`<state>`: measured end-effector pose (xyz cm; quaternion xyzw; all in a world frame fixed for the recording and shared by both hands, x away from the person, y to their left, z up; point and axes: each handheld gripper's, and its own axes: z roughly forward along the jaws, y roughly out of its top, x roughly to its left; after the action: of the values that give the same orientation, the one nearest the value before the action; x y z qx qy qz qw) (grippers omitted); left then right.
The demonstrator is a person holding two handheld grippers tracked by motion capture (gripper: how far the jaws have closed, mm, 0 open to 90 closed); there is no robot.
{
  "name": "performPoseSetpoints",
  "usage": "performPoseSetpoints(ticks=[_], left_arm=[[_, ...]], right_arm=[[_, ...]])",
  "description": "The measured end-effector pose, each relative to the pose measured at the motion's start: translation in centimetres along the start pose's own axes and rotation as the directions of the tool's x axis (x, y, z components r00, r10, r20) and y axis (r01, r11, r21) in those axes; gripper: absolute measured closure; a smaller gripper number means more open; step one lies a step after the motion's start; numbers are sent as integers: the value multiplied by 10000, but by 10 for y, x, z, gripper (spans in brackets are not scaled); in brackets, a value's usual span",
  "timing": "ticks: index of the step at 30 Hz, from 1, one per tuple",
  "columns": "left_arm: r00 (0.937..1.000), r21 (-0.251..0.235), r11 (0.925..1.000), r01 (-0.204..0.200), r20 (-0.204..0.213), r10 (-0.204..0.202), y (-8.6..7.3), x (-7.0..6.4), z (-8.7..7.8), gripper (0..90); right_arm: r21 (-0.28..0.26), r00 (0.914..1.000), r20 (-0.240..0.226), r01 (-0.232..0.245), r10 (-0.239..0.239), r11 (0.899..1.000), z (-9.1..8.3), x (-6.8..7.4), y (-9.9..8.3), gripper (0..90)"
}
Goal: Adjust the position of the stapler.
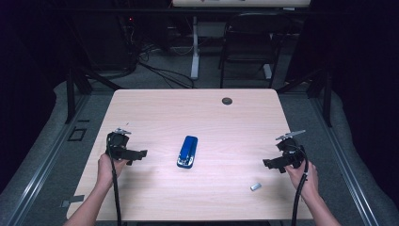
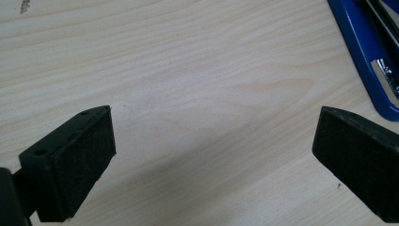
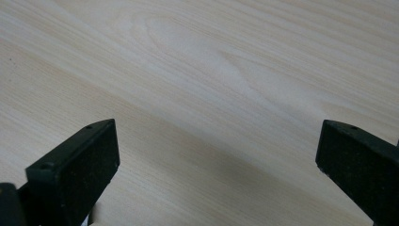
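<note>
Both forearms are seen nearest, the left gripper [image 1: 136,154] and right gripper [image 1: 272,163] held spread and empty flanking the untouched blue stapler [image 1: 187,151] mid-table [image 1: 155,108], staple strip [image 1: 255,186] near right, nothing yet begun.

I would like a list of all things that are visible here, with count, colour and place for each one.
stapler: 1, blue, middle of the table, lying between the two grippers
staple strip: 1, small and silver, near the front right of the table; too small to name with certainty
table: 1, light wood, centre of the high view
grommet: 1, dark and round, set in the tabletop near the far edge
chair: 1, black, on the floor behind the table
cables: several, black, on the floor behind the table
left gripper: 1, black, left of the stapler, jaws wide apart
right gripper: 1, black, right side of the table, jaws wide apart
</note>
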<state>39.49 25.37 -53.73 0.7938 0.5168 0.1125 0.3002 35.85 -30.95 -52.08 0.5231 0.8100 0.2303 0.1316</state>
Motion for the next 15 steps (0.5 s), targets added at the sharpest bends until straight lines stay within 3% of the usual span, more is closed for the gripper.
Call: performPoseSetpoints(ticks=[7, 15], left_arm=[[9999, -155, 9999, -73, 136, 75, 4, -13, -3, 1], [9983, -12, 9989, -470, 351, 470, 7, -29, -3, 2]], right_arm=[[30, 10000, 13, 79, -79, 10000, -1, 1, -2, 0], [252, 9998, -9, 191, -191, 9995, 2, 3, 0, 0]])
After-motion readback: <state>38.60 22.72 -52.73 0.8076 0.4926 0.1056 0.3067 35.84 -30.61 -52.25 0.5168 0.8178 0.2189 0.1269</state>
